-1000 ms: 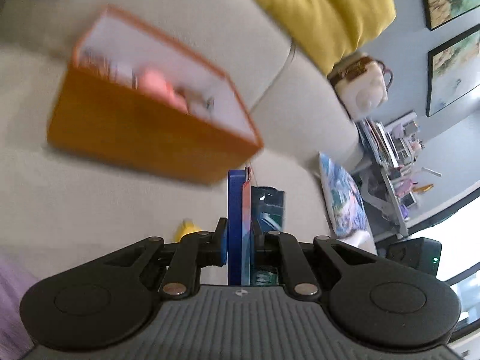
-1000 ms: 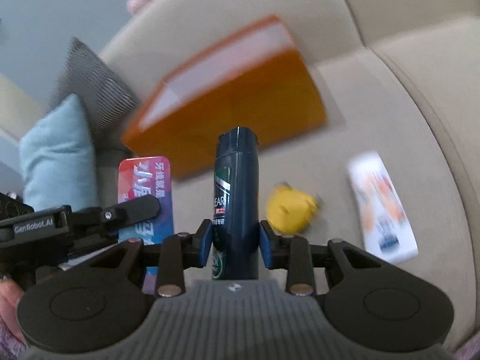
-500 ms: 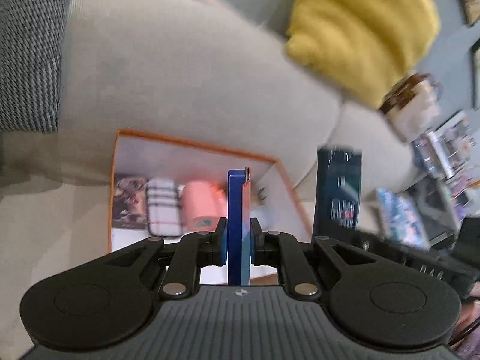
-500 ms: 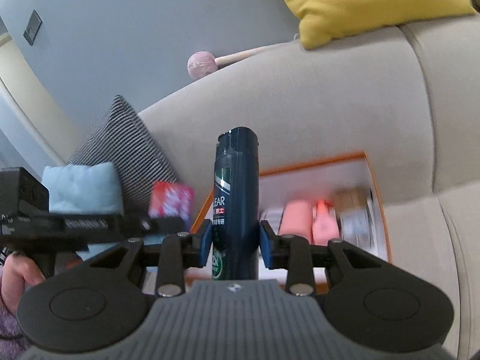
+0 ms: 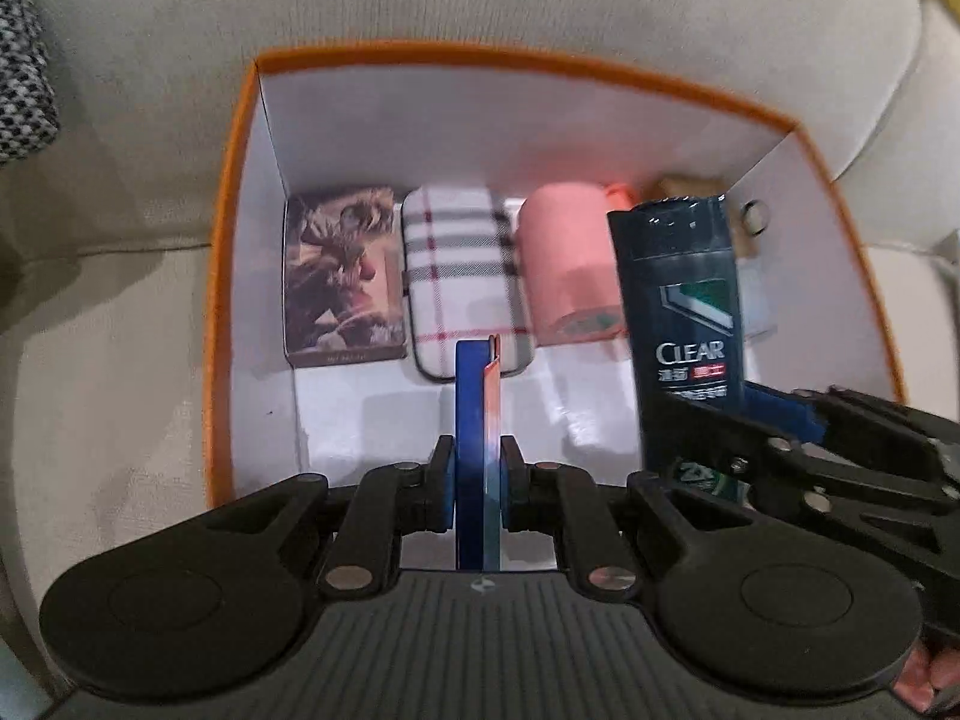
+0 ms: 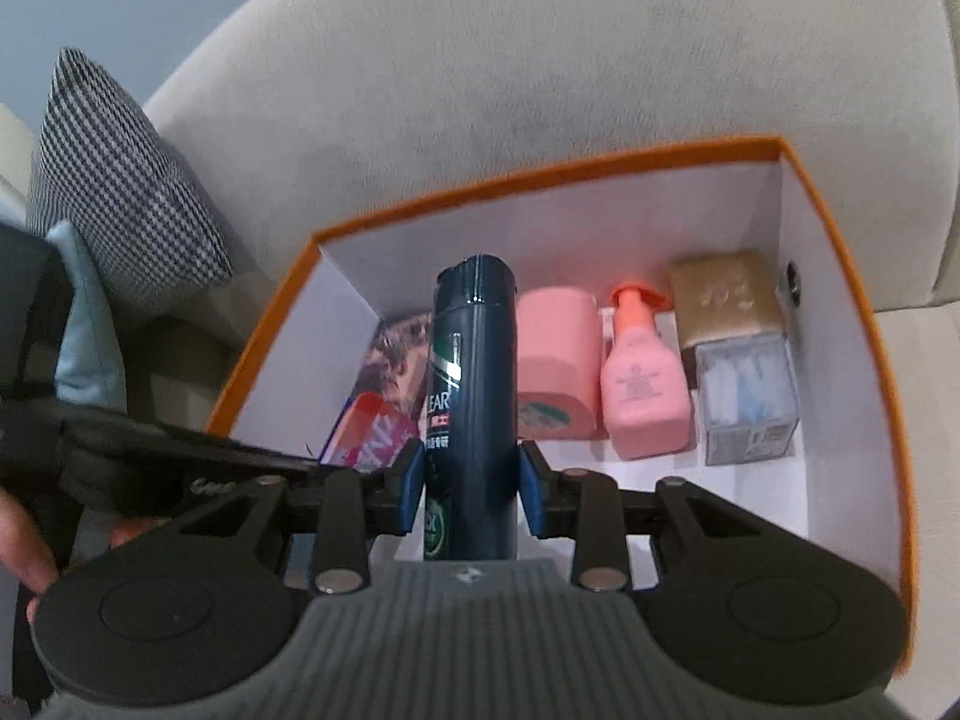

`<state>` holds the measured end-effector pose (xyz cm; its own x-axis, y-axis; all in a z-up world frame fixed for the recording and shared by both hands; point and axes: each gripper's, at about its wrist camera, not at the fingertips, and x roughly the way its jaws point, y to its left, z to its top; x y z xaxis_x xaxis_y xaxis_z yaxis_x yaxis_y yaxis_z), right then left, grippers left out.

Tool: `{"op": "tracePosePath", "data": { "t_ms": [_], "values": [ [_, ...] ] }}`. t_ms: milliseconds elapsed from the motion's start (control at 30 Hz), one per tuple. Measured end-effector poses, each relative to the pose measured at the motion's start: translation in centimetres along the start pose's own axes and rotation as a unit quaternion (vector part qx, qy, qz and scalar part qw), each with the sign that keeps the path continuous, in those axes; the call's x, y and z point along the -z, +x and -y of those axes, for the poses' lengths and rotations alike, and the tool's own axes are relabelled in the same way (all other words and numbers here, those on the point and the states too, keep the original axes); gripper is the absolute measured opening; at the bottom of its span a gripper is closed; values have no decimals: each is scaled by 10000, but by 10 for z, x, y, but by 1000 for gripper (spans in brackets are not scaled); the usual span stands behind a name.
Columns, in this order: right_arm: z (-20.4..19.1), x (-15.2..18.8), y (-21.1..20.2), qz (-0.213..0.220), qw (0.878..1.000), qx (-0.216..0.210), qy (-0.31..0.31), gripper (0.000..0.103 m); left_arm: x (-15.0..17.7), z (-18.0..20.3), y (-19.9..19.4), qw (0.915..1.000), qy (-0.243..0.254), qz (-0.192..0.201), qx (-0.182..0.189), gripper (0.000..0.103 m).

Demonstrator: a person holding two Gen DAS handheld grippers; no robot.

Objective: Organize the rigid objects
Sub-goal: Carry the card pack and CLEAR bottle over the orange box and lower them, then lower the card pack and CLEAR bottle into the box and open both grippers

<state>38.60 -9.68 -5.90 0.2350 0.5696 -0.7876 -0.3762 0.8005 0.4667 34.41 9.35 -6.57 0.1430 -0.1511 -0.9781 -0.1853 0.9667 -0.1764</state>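
Two hand-held claws hang over an orange box (image 5: 223, 276) with white inner walls, which sits on a beige sofa (image 5: 480, 0). The left claw (image 5: 475, 483) is clamped narrowly on a thin blue carton (image 5: 475, 420) held edge-on above the box floor. The right claw (image 6: 469, 483) grips a dark blue Clear shampoo bottle (image 6: 474, 372), cap pointing into the box. Lined along the far wall inside lie a picture-printed box (image 5: 342, 276), a plaid case (image 5: 459, 276), a pink roll (image 5: 567, 264), a pink pump bottle (image 6: 642, 384), a gold box (image 6: 726, 294) and a clear-wrapped pack (image 6: 750, 402). A houndstooth cushion (image 6: 114, 180) leans on the sofa at left.
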Motion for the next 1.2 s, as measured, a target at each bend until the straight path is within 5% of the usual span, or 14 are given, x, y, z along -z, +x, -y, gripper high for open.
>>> {"op": "tracePosePath", "data": {
  "t_ms": [100,433,967,1200],
  "values": [
    [5,-2,6,-34,10000,-57,25,34,1,8,9,9985,292,-96,-443,14],
    [0,2,21,-128,9998,-170,-22,34,11,22,37,9924,462,-484,-1030,21],
    [-1,0,20,-250,9996,-66,-119,34,12,40,-1,9816,1303,-200,-1378,22],
    [-5,-3,28,-411,9990,-129,-91,34,19,44,-27,9708,1611,361,-1740,27]
  ]
}}
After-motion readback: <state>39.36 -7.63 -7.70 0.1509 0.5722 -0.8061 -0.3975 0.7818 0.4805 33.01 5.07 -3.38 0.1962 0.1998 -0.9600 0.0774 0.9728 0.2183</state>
